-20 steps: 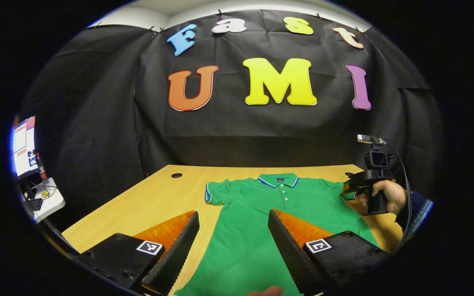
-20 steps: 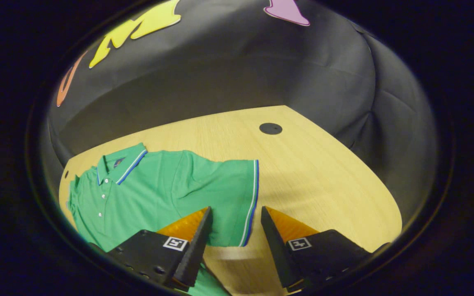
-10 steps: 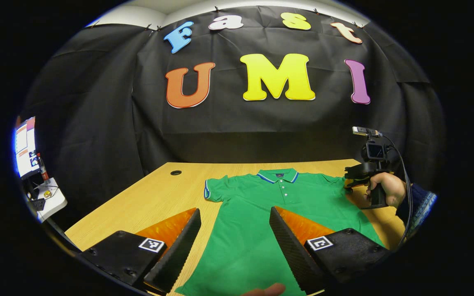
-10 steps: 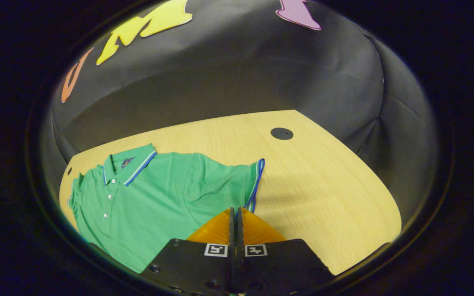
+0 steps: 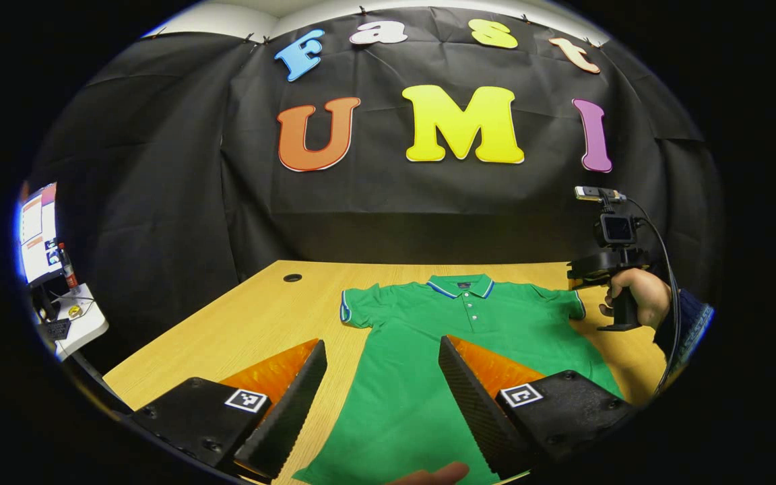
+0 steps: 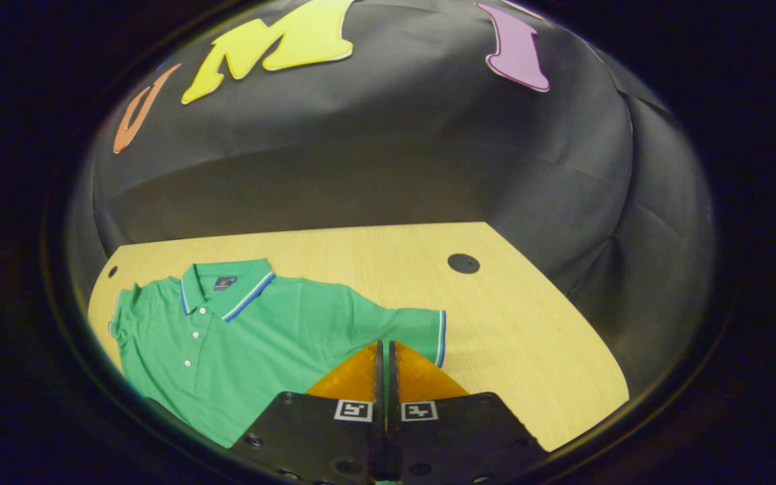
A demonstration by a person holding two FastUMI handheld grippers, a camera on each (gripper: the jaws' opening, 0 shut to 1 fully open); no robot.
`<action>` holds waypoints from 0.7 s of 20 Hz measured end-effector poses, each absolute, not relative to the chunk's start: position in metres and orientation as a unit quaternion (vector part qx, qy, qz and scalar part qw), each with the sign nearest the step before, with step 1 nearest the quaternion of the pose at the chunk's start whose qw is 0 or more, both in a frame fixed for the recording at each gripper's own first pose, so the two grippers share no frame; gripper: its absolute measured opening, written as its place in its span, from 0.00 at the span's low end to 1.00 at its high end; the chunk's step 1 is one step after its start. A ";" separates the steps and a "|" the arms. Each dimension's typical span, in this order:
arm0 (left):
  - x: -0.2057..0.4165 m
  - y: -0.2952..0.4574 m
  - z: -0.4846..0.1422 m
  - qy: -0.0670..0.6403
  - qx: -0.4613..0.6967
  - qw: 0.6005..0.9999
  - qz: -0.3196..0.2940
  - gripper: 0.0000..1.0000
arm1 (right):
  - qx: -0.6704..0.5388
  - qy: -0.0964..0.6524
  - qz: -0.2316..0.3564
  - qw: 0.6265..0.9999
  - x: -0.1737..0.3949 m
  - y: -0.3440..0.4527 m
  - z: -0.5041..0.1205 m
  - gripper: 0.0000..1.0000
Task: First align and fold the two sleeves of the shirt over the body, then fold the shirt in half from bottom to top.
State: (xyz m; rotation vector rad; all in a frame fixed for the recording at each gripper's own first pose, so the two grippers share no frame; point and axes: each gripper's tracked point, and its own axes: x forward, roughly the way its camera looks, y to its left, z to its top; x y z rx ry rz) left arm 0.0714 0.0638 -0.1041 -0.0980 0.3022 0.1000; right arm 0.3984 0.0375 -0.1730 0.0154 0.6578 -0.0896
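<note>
Left gripper (image 5: 381, 377): fingers spread wide, empty, above the hem end of the shirt (image 5: 455, 337). Right gripper (image 6: 382, 367): fingers closed together; whether cloth sits between them cannot be told, with the right sleeve (image 6: 415, 330) lying flat just ahead of the tips. The shirt lies face up on the table (image 5: 253, 323), long axis running from the left gripper toward the collar (image 5: 461, 286). The right gripper (image 5: 597, 269) is nearer its sleeve. Count: one shirt, two sleeves, both unfolded; two grippers.
</note>
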 end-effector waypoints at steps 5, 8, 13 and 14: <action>0.071 0.063 -0.099 0.142 -0.046 0.988 0.047 1.00 | -0.024 0.345 -0.070 0.936 0.396 0.024 -0.194 0.56; 0.071 0.063 -0.100 0.144 -0.045 0.987 0.046 1.00 | -0.003 0.355 -0.100 0.930 0.396 0.010 -0.199 0.56; 0.070 0.065 -0.100 0.143 -0.046 0.987 0.050 1.00 | 0.093 0.382 -0.089 0.915 0.400 0.011 -0.227 0.53; 0.070 0.066 -0.101 0.145 -0.047 0.987 0.050 1.00 | 0.099 0.382 -0.085 0.915 0.396 0.014 -0.222 0.35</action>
